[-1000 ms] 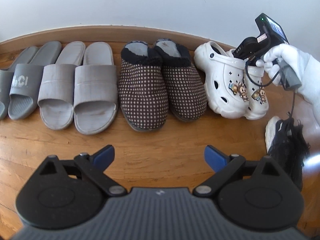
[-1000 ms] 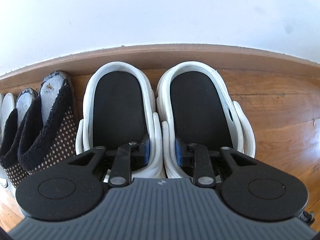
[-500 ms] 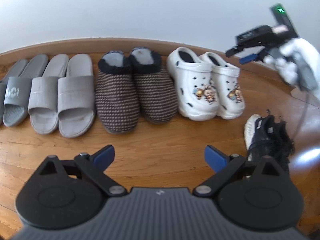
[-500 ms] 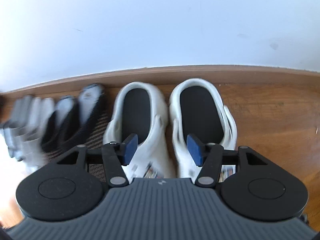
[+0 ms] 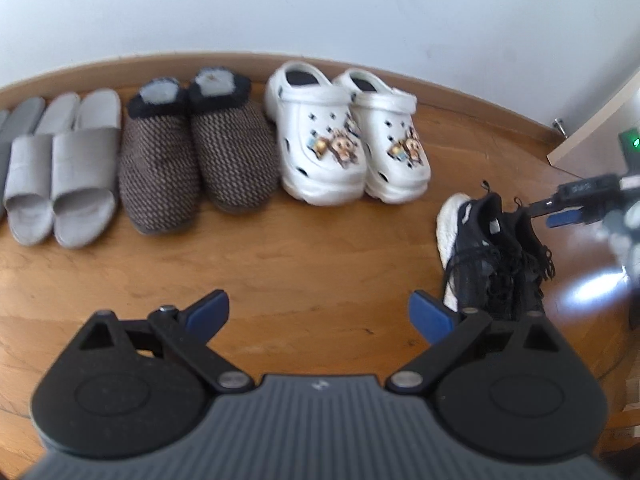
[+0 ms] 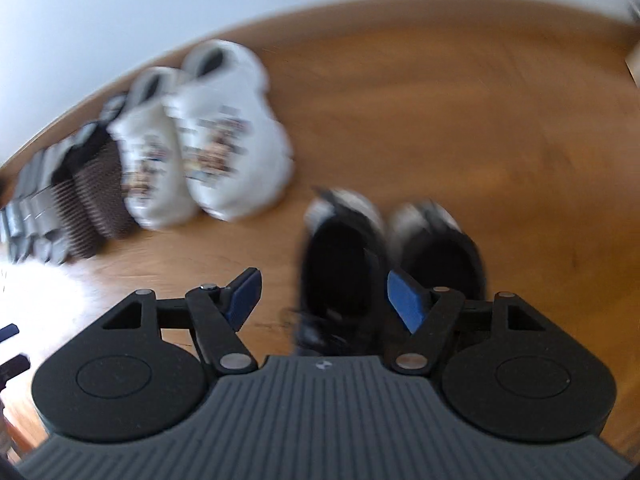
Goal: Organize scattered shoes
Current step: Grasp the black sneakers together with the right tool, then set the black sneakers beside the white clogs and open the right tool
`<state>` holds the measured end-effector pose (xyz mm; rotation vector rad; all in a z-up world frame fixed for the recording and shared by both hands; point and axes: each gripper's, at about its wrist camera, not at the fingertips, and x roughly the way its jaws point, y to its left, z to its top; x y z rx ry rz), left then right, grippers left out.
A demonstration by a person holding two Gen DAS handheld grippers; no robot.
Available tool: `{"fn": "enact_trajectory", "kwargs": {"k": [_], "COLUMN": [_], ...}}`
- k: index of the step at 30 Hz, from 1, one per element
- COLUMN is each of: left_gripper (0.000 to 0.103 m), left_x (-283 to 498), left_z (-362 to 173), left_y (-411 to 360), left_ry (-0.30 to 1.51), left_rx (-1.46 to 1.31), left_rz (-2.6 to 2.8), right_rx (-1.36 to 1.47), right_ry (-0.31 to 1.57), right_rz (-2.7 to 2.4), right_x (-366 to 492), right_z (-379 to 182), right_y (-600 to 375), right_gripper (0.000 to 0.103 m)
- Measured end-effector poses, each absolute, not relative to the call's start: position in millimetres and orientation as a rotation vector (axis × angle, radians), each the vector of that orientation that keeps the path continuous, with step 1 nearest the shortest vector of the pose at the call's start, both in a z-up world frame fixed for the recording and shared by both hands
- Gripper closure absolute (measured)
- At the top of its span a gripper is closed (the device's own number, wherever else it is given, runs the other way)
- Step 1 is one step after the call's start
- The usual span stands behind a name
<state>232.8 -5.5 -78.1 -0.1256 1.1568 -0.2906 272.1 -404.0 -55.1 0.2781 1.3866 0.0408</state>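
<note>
Both black two-finger grippers, left and right, are held spread, empty; black lace-up sneakers are seen from above only by the right wrist camera, grey slides sharply only by the left.

Left wrist: we look down from well back toward the wall, shoe row across. Right wrist: we sit near, above black sneakers. Both share white clogs.

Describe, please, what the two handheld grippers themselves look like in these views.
Both the left gripper and right gripper look alike: a ribbed grey body, two round black housings, black linkage arms with silver pivots, and blue finger pads.
</note>
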Motion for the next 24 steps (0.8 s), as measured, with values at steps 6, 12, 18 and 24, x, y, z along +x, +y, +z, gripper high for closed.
{"fn": "enact_trajectory", "kwargs": {"k": [6,12,18,24], "left_gripper": [0.006,0.006,0.006,0.006], "left_x": [231,234,230,228], "left_z": [-89,-87,-95,-105], "left_y": [-24,-29,-33,-33], "left_ry": [1.195,1.181,1.208,1.235], "left_rx": [-0.123,-0.141,-0.15,-0.151], "left_rz": [-0.293,-0.285,-0.289,-0.292], "right_rx": [0.317,0.228,0.078,-0.013], "right_ry": [1.348,1.281,1.347,1.304], "right_rz": [0.033,0.033,0.053,0.084], "right_x": [277,304,293,289], "right_z": [-117,-134,-151,-150], "right_y": [-415,-411,-399,-395], "right_gripper": [0.033,0.034,0.084,0.086]}}
